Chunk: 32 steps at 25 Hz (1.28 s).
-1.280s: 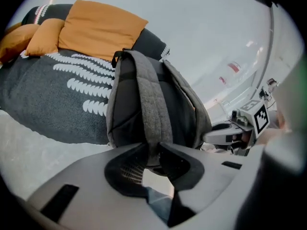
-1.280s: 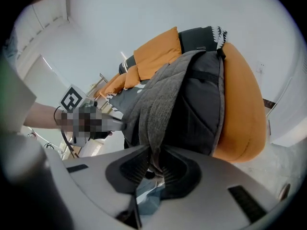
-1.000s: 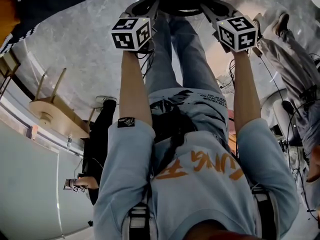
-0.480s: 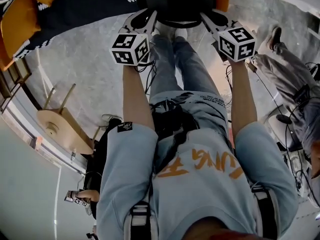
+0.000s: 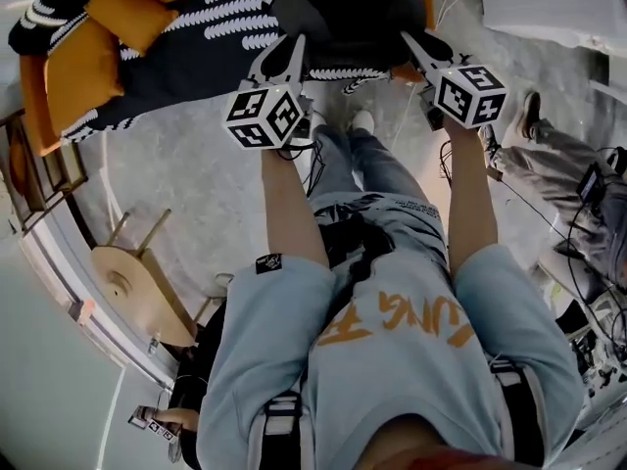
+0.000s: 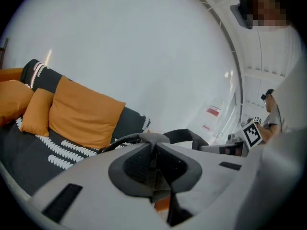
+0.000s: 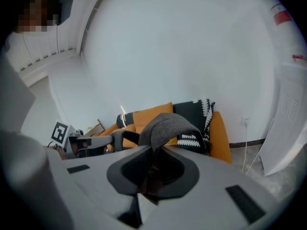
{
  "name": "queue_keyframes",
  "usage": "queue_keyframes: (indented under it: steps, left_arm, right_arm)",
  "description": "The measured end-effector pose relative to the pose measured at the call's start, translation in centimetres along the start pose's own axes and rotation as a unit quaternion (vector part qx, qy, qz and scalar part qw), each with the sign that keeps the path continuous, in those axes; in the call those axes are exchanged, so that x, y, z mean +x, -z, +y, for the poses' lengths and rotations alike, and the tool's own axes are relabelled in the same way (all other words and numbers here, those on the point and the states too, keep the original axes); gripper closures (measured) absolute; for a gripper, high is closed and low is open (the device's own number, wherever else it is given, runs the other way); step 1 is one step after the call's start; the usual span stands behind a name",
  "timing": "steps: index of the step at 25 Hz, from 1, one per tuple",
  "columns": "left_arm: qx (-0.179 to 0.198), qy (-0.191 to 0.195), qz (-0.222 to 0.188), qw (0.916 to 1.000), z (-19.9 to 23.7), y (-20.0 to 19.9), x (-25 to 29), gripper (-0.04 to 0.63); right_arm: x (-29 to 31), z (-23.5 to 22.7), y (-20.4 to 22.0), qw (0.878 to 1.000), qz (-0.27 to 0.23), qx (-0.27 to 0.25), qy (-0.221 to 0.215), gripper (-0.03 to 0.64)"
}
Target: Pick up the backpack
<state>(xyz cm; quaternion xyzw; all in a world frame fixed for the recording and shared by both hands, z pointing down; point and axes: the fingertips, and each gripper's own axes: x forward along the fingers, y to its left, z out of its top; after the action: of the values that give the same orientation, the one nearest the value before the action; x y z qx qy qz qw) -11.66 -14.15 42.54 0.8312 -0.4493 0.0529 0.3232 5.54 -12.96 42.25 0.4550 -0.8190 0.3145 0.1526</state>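
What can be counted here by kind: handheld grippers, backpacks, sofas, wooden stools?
Grippers: 2 (left gripper, right gripper)
Backpack: 1
Sofa: 1
Wooden stool: 1
Total: 5

sofa: orange cushions on black patterned throw | floor: wooden stool | right: bystander's legs

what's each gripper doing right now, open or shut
Left gripper: shut on a backpack strap, jaws have just been closing further.
Right gripper: shut on the other backpack strap.
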Motion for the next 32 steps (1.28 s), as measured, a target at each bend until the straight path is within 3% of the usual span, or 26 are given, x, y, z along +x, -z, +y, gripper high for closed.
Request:
queue_keyframes:
  steps: [2, 4, 7, 10, 14, 21, 25, 32]
  left_arm:
    - [0.003, -0.001, -0.024, 0.9997, -0.9, -2.4, -1.1, 0.545]
    - [0.014, -0.006, -0.04, 0.9991, -2.6, -4.7, -0.2, 0.545]
    - [0.003, -0.008, -0.066, 0.9978, -4.3, -7.3, 1.8, 0.545]
    - [0.003, -0.008, -0.074, 0.9972, -5.3, -7.8, 0.9, 0.545]
    - [0.041, -0.018, -0.06, 0.9972, -7.0, -8.0, -2.1, 0.545]
    - [0.055, -0.007, -0.124, 0.9908, -9.9, -12.5, -7.3, 0.545]
    - [0.075, 0.004, -0.164, 0.9835, -12.1, -15.9, -9.5, 0.545]
    - [0.116, 0.028, -0.247, 0.9617, -16.1, -21.8, -12.7, 0.545]
  right_arm:
    - [-1.0, 0.9, -2.5, 1.0, -0.028, 0.004, 0.003, 0.566]
    - [-2.0, -0.2, -5.4, 0.999, -0.05, 0.002, 0.005, 0.566]
    - [-2.6, -2.3, -8.8, 0.997, -0.071, 0.005, 0.007, 0.566]
    - [-3.7, -2.0, -9.4, 0.997, -0.079, 0.014, 0.004, 0.565]
    - [-6.3, 0.4, -9.2, 0.996, -0.087, 0.021, 0.0, 0.565]
    - [-10.3, 5.1, -13.3, 0.99, -0.137, -0.02, -0.025, 0.566]
    - [-13.1, 7.3, -16.5, 0.982, -0.18, -0.051, -0.043, 0.566]
    - [-17.7, 10.2, -22.0, 0.958, -0.261, -0.104, -0.063, 0.566]
